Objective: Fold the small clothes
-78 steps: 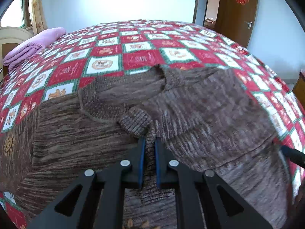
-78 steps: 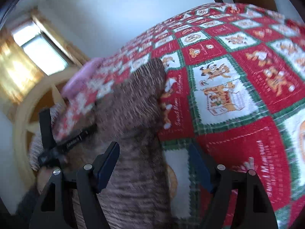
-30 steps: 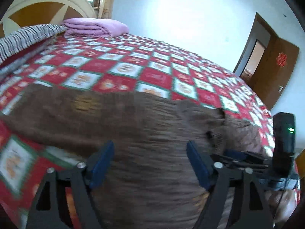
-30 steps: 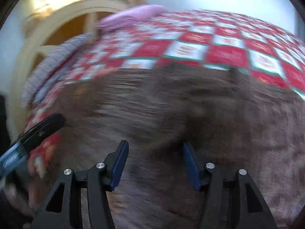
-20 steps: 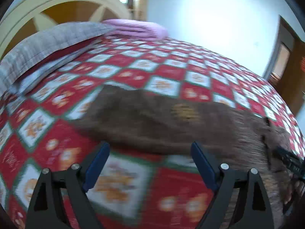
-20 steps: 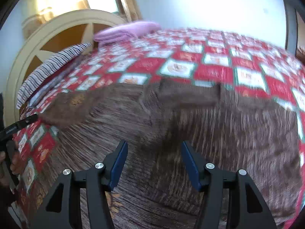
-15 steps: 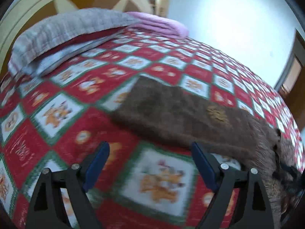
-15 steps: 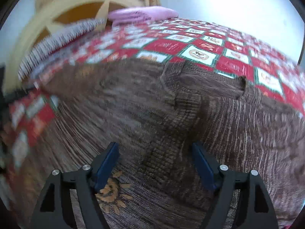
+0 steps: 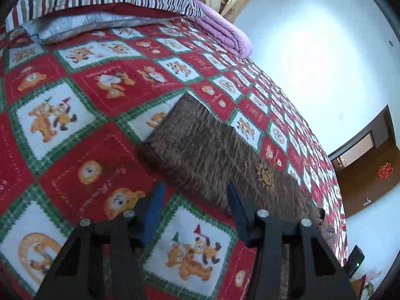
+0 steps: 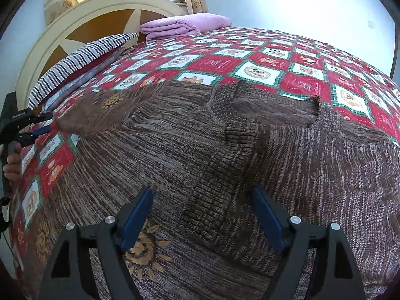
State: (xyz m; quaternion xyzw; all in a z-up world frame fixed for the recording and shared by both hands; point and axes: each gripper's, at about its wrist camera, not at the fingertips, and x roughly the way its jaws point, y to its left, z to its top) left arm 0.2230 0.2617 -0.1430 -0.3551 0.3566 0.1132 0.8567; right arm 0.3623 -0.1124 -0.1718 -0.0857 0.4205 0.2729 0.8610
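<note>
Brown knitted sweater spread flat on the bed's red patchwork quilt.
Left tongs are closing beside the outstretched sleeve, nothing between the jaws; right tongs hang wide open over the ribbed front placket, gripping nothing. Striped pillow lies by the headboard.

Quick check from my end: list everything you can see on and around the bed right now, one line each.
sweater: one, brown knit, spread on the bedspread, its sleeve stretched sideways
bedspread: one, red, white and green checks, covers the bed
striped pillow: one, by the headboard
pink blanket: one, folded, far end
door: one, brown, far wall
left gripper: closing by the sleeve edge
right gripper: open over the sweater
</note>
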